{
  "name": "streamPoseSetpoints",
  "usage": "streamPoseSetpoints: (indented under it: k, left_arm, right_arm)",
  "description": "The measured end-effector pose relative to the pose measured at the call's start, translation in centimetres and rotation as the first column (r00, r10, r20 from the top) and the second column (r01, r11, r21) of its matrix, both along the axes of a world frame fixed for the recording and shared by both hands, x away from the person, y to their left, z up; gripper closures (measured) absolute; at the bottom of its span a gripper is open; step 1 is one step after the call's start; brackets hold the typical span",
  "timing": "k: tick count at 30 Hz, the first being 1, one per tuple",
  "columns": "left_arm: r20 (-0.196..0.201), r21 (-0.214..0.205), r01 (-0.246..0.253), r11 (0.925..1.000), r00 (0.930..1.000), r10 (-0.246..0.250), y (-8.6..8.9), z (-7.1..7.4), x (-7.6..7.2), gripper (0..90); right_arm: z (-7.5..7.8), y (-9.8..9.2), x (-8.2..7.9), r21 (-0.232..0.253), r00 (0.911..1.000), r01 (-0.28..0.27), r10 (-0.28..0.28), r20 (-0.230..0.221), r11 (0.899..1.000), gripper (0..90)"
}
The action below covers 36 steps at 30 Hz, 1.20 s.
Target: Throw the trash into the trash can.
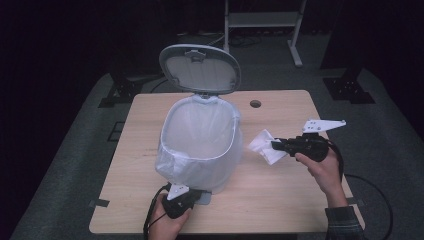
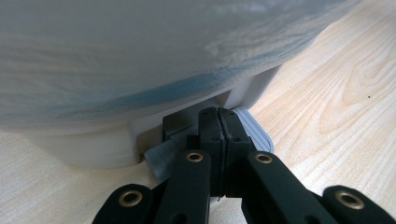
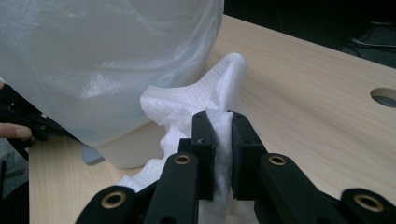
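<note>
**Bin open on the surface, tissue in my right jaws**

Surface (image 1: 280, 195): pale wood, rounded corners, one round cable hole (image 1: 255, 104) toward the far right. It stands on grey carpet; the room beyond is dark. One white frame (image 1: 262, 22) with legs stands at the far wall, with dark stands left and right of the surface.

Count: one bin (image 1: 200, 145), one liner (image 1: 172, 167), one lid (image 1: 200, 67), one pedal (image 2: 254, 128), one tissue (image 1: 265, 146), two grippers, both mine.

The bin is white, roughly mid-surface, lid tipped up and back. The clear liner is folded out over the rim and hangs down the sides.

My left gripper (image 1: 192, 196) sits at the near foot of the bin. In the left gripper view the jaws are pressed together with no gap, tips resting on the grey ribbed pedal that sticks out from the bin's base. The liner's bulge hangs just above them.

My right gripper (image 1: 276, 145) is to the right of the bin, pointing toward it. Its jaws stand narrow, clamped on a fold of the crumpled white tissue; the rest of the tissue spills out ahead and below the jaws. The tissue is just beside the bin's outer wall, near the liner. I cannot tell whether they touch.

Between tissue and bin opening: the liner-covered rim.
</note>
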State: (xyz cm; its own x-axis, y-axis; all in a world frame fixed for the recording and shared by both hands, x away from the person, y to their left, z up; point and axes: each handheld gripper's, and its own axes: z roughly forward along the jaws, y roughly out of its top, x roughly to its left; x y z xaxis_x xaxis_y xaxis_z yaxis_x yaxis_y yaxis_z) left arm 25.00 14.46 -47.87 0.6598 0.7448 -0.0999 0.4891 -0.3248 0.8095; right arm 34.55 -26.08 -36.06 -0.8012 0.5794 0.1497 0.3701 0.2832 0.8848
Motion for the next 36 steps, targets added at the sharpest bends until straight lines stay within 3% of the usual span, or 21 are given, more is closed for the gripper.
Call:
streamPoseSetpoints:
  k: [36]
  left_arm:
    - [-0.003, 0.0, 0.0, 1.0, 1.0, 0.0, 0.0, 0.0, 0.0, 89.7]
  right_arm:
    - [5.8, 1.5, 0.3, 0.045, 0.9932, -0.089, 0.085, 0.079, 0.995, 81.5]
